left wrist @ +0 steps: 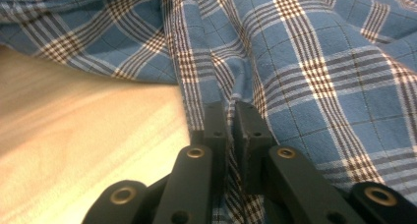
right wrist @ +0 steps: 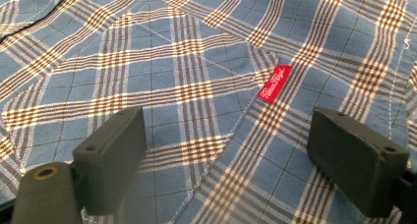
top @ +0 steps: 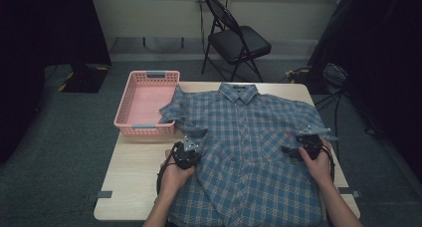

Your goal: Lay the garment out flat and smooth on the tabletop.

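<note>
A blue checked shirt is spread face up on the worktop, its collar turned to the far edge and its hem hanging toward the person's side. A pink basket is set at the far left corner of the worktop, and the shirt's left sleeve is draped over the basket's near right rim.

The step in hand is judged to be the taking hold of the shirt's sides, most likely ahead of a fold. The left gripper is seen at the shirt's left side edge; its jaws are brought together and a pinch of the checked cloth is clamped between them, just beside the bare wood. The right gripper is held over the chest pocket, near the small red label; its jaws stand wide apart and nothing is gripped between them, though whether its fingertips touch the cloth cannot be told.

For the next move, a matching hold on the right side is called for: the right gripper would have to be carried to the cloth and closed on it. Only one layer should be pinched at each side, and both hands would then need to be raised evenly, so that the sleeve is drawn free of the basket without the basket being dragged along.
</note>
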The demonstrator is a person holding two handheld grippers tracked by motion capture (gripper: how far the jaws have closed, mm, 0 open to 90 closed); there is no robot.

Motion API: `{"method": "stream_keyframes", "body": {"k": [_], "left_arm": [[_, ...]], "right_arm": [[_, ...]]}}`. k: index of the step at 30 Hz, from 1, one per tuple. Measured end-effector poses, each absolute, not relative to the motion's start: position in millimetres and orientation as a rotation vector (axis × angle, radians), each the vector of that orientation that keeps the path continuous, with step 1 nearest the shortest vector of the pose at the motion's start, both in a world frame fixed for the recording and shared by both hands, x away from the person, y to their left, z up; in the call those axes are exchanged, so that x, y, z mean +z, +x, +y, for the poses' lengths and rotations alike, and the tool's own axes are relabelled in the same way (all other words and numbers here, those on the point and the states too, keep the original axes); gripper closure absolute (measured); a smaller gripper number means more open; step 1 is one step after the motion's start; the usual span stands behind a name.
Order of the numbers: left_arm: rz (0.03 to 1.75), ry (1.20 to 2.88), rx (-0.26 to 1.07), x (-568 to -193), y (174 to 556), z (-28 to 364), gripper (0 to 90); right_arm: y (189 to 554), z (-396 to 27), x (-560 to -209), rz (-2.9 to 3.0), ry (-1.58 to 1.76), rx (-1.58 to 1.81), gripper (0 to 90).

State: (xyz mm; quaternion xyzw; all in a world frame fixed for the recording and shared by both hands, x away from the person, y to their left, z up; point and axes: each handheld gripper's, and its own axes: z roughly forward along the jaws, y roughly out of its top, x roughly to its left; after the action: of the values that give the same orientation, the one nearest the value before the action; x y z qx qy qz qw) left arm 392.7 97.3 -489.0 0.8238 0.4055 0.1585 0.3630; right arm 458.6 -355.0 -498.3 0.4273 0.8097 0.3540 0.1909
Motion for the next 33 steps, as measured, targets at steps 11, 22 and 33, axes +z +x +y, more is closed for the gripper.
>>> {"method": "stream_keyframes", "body": {"k": [11, 22, 33], "left_arm": [[1.040, 2.103, 0.387, -488.7, 371.3, 111.0, 77.7], [1.024, 2.065, 0.456, -480.3, 394.4, 91.2, 44.9], [1.034, 2.151, 0.424, -486.9, 390.5, 90.3, 80.9]], "right_arm": [[458.6, -354.9, -498.3, 2.274, 1.201, 0.994, 13.9], [458.4, -354.7, -498.4, 2.273, 1.201, 0.994, 14.0], [458.4, -354.7, -498.3, 2.274, 1.202, 0.994, 13.9]]}}
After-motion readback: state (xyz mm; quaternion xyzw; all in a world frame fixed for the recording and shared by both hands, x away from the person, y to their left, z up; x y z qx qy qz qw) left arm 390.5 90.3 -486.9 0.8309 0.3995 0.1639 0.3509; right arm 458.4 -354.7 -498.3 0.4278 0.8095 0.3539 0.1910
